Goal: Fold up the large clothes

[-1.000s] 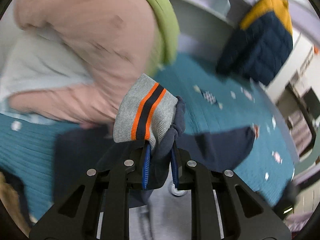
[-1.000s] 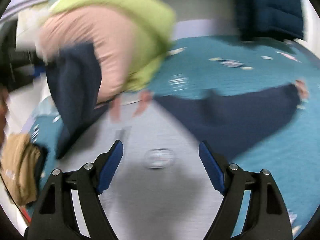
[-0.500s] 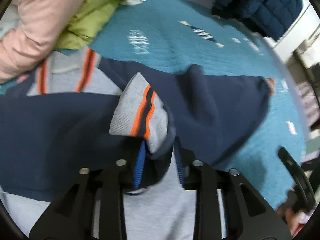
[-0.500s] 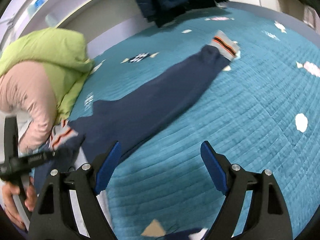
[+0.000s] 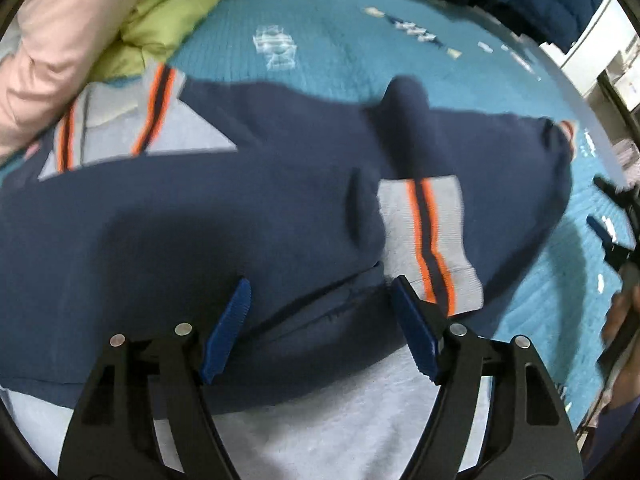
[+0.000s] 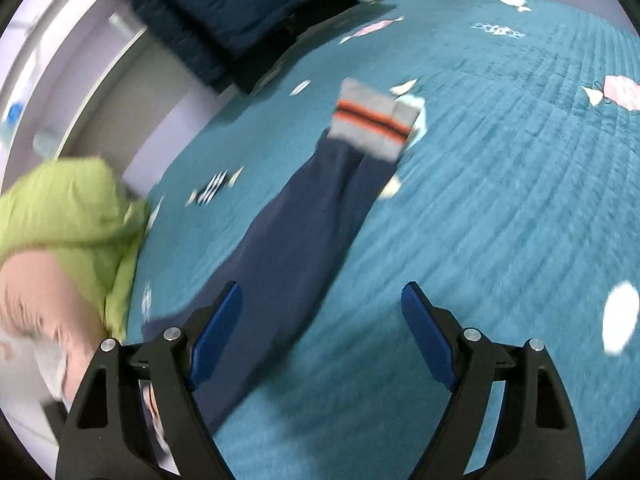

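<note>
A navy and grey sweatshirt [image 5: 200, 216] lies on the teal quilt [image 5: 340, 52]. One sleeve is folded across its body, and that sleeve's grey cuff with orange and navy stripes [image 5: 430, 240] lies flat just ahead of my left gripper [image 5: 320, 328], which is open and empty above it. The other sleeve [image 6: 296, 240] stretches out over the quilt, ending in a striped cuff [image 6: 372, 120]. My right gripper [image 6: 320, 332] is open and empty above that sleeve's near part.
A green and pink puffy jacket [image 5: 100, 28] is heaped at the left; it also shows in the right wrist view [image 6: 68, 208]. A dark blue quilted jacket [image 6: 240, 12] lies at the far edge. The right gripper's tool [image 5: 616, 232] shows at the left view's right edge.
My left gripper carried the sleeve cuff across the sweatshirt body, then opened and let it go; it now lies flat. My right gripper swung toward the outstretched sleeve.
</note>
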{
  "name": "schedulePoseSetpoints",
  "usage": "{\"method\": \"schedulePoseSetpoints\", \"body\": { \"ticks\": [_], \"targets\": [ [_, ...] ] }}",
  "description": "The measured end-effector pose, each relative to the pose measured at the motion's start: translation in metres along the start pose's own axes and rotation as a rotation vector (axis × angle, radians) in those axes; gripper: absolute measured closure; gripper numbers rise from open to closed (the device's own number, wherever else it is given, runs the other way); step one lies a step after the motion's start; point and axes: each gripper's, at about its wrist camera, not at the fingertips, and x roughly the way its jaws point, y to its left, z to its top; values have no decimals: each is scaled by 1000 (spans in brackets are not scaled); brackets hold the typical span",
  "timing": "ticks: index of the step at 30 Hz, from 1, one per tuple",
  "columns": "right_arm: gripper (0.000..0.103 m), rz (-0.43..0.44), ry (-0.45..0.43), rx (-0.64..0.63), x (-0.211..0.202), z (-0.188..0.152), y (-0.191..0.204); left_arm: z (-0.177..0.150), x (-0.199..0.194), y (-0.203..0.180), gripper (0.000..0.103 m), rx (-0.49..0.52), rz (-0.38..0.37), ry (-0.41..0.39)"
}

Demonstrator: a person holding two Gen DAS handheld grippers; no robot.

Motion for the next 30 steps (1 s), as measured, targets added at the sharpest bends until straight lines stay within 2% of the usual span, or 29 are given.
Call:
{"method": "schedulePoseSetpoints", "body": {
  "ticks": [4, 10, 12, 13, 14, 15, 19, 22, 25, 27, 30],
  "targets": [
    [25, 15, -1, 48, 21, 19, -14, 1, 3, -8, 27, 59, 42, -15],
    [27, 34, -5, 34, 49, 33, -12, 1, 4, -5, 26, 48, 23, -10],
    [39, 60, 16, 32, 58, 38, -12, 3, 5, -8, 25, 61, 32, -13],
    [61, 80, 62, 45, 67, 39, -14, 3, 7, -9, 25, 65, 35, -14],
    [90, 79, 88, 52, 72, 39, -17, 3, 6, -9, 25, 65, 34, -15],
    [97, 104, 100, 62, 72, 39, -20, 4, 7, -8, 24, 63, 29, -15],
    [98, 182, 17, 46, 40, 35, -20, 4, 6, -4, 24, 45, 6, -20],
    [98, 215, -57, -18, 3, 31, 1, 3, -8, 2, 26, 13, -26, -48],
    [98, 221, -131, -156, -42, 19, 43, 4, -33, 16, 25, -18, -32, -101],
    [98, 232, -153, -216, -60, 8, 72, 6, -47, 31, 25, -46, -2, -114],
    [98, 212, -174, -379, -83, -20, 132, 7, -72, 71, 25, -135, 71, -111]
  ]
}}
